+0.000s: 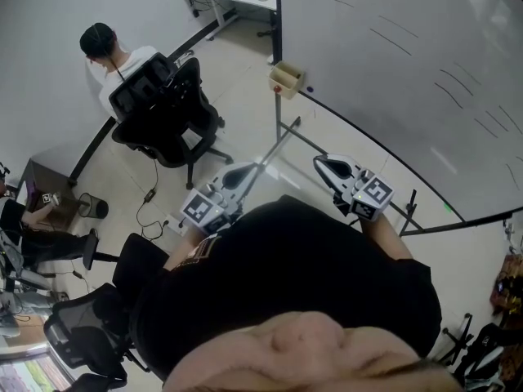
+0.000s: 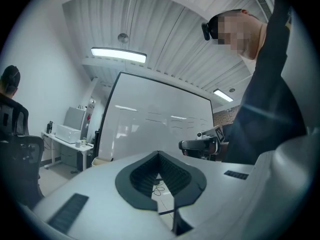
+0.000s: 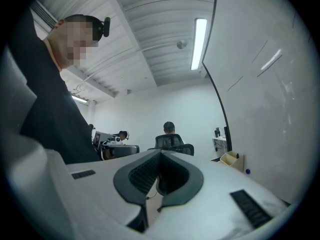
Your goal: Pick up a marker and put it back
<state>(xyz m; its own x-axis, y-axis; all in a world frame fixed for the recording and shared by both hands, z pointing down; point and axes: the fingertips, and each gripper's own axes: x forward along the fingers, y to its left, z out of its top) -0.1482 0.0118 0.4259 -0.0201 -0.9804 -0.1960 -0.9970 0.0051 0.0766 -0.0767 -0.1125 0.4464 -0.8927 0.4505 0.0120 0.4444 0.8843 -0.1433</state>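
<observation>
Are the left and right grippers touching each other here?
Apart. The head view shows a clear gap between the left gripper and the right gripper, each held out separately in front of the person.

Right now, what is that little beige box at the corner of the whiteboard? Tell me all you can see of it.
The beige box is a small, open-topped rectangular tray, plastic by its look and pale cream all over. It sits upright at a lower corner of the whiteboard, against the board's dark frame and clear of the floor. In the right gripper view a dark slim thing, perhaps a marker, stands up from it; what else it holds cannot be told. A small blue dot sits on the board just beside it.
</observation>
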